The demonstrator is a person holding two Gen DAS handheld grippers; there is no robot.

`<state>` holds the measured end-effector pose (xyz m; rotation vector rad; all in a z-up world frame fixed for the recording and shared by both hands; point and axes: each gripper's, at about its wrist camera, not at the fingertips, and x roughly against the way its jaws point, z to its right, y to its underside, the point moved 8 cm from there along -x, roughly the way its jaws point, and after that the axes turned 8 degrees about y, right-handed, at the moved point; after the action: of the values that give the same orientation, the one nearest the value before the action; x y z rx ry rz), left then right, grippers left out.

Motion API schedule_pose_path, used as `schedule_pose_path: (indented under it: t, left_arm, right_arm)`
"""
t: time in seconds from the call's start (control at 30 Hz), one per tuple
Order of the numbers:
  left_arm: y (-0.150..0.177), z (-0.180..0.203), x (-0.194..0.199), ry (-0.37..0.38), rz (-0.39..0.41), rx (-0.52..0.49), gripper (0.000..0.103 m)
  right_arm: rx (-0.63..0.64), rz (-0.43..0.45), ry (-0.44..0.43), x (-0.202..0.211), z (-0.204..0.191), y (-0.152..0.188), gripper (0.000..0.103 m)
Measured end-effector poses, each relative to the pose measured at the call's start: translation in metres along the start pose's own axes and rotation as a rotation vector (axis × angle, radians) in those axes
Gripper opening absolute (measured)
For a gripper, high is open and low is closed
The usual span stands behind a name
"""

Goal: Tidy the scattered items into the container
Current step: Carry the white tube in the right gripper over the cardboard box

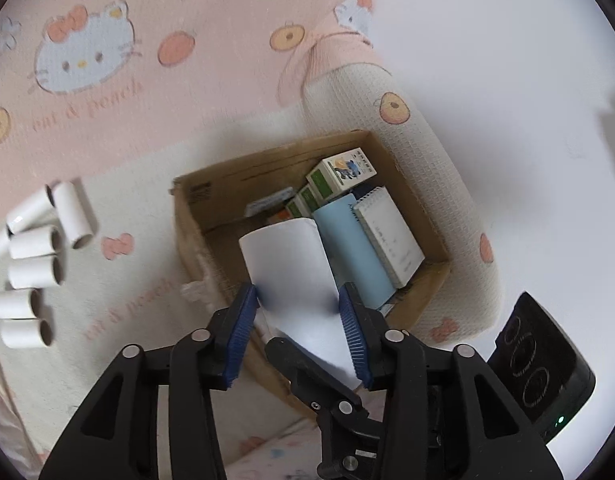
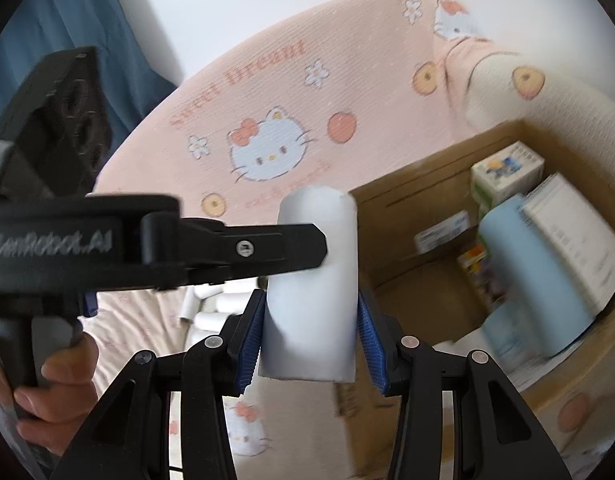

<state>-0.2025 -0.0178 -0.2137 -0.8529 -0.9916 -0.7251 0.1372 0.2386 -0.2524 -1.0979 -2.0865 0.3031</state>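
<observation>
**One tube, two tongs, over the box**

The pink cat-print blanket (image 1: pixel 211 92) lies under everything. On it sits the open cardboard box (image 1: pixel 195 248), already holding a blue notebook (image 1: pixel 351 248) and small cartons. I hold the white paper tube (image 1: pixel 287 264) above the box's near edge. My right tongs (image 2: pixel 310 298) clamp its lower part. My left tongs (image 1: pixel 298 292) bracket it too, but blur hides whether they pinch. Loose tubes (image 1: pixel 31 272) lie well apart to the left.
</observation>
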Motion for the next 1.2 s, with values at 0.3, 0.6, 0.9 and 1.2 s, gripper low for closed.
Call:
schedule_pose_path:
  t: [0.3, 0.6, 0.9, 1.2]
  left_arm:
    - [-0.025, -0.007, -0.041, 0.002, -0.048, 0.053, 0.048]
    - [-0.041, -0.014, -0.075, -0.047, -0.116, -0.003, 0.048]
    - [-0.051, -0.017, -0.101, -0.047, -0.179, -0.053, 0.048]
    - [-0.052, -0.034, -0.108, -0.010, -0.231, -0.071, 0.048]
  right_arm:
    - [-0.018, -0.068, 0.013, -0.027, 0.027, -0.015, 0.042]
    - [-0.036, -0.276, -0.050, -0.067, 0.044, -0.021, 0.043]
    - [-0.029, -0.421, -0.034, -0.088, 0.054, -0.023, 0.043]
    - [-0.123, -0.534, -0.123, -0.105, 0.056, -0.010, 0.042]
